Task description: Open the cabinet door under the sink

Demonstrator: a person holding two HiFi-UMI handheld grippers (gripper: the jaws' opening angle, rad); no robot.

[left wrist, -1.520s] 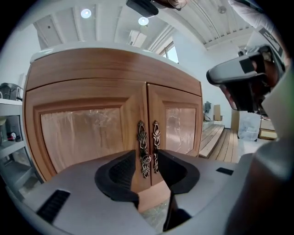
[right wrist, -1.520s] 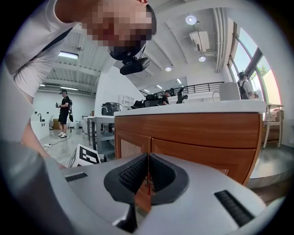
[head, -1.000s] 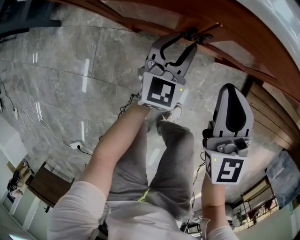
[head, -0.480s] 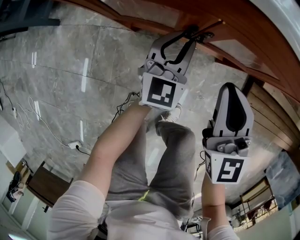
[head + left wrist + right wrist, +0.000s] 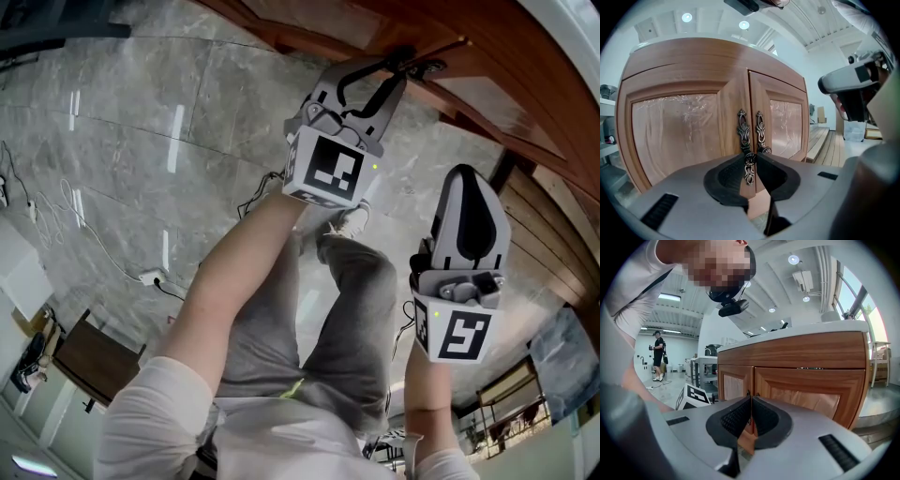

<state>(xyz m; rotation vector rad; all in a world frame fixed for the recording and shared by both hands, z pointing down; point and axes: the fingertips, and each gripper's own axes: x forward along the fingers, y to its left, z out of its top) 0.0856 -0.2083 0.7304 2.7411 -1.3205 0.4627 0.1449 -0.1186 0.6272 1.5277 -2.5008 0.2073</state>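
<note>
The wooden cabinet (image 5: 675, 136) has two doors, each with a dark ornate metal handle along the centre seam. My left gripper (image 5: 750, 161) has just been closing, and its pads now press on the round knob of the left door's handle (image 5: 743, 129). The right door's handle (image 5: 761, 133) stands just beside it. From the head view, the left gripper (image 5: 401, 67) reaches up to the handle (image 5: 424, 67) at the cabinet front. My right gripper (image 5: 467, 178) hangs back to the right, shut with nothing in it; its pads (image 5: 740, 416) meet in front of the cabinet (image 5: 806, 380).
Grey marble floor (image 5: 112, 141) with cables (image 5: 94, 258) lies below. My legs (image 5: 319, 319) stand close to the cabinet. Wooden decking (image 5: 544, 234) runs to the right. A person (image 5: 658, 355) stands far off, left of a workbench (image 5: 701, 366).
The left gripper's jaws went from wide open around the handle to closed on it. The right gripper stayed where it was.
</note>
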